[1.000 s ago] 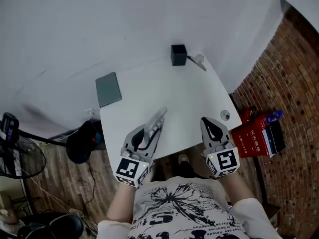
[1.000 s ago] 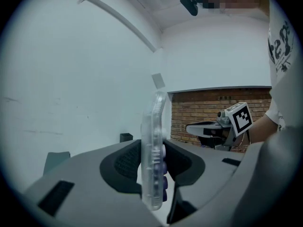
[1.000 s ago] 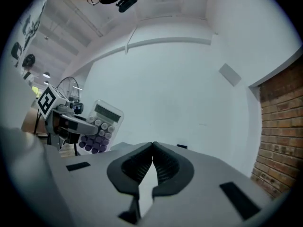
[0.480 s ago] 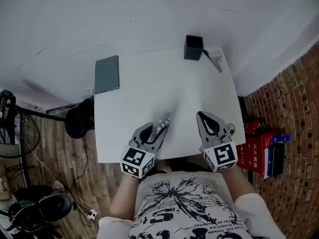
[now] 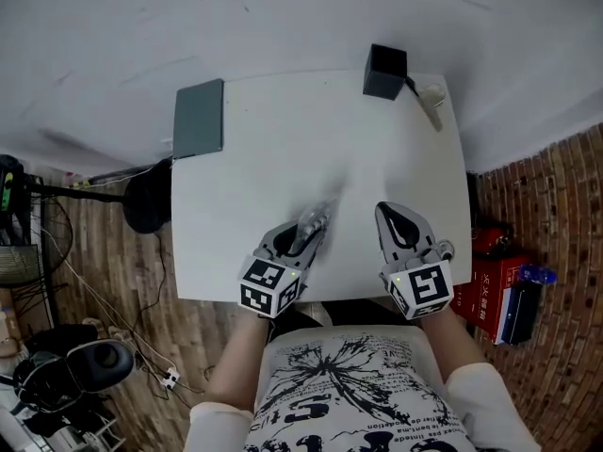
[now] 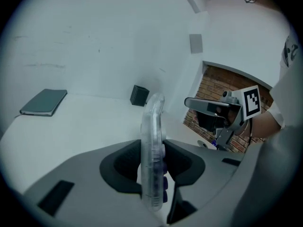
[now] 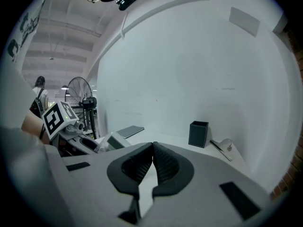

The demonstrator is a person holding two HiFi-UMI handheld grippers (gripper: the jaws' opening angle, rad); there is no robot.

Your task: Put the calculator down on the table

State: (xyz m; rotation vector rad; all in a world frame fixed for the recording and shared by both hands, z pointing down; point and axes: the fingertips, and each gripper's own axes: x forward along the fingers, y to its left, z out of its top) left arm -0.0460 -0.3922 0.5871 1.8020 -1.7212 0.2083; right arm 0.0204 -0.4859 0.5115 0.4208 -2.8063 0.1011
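A clear plastic calculator [image 6: 154,150] with purple keys stands on edge between the pads of my left gripper [image 6: 152,162], which is shut on it. From the head view the calculator [image 5: 313,222] juts forward out of the left gripper [image 5: 300,238] above the near part of the white table [image 5: 283,149]. My right gripper [image 5: 396,222] hovers beside it on the right, its jaws shut with nothing between them. In the right gripper view the right gripper [image 7: 153,161] has its pads touching at the tips, and the calculator [image 7: 110,141] shows at the left.
A grey notebook [image 5: 199,119] lies at the table's far left corner. A black pen holder [image 5: 385,72] stands at the far right, with a pale stapler-like tool [image 5: 431,102] beside it. A red box [image 5: 482,285] and a fan [image 5: 28,243] sit on the floor either side.
Both grippers have moved forward and down over the table's near edge. The calculator stays clamped in the left gripper, which has rolled somewhat.
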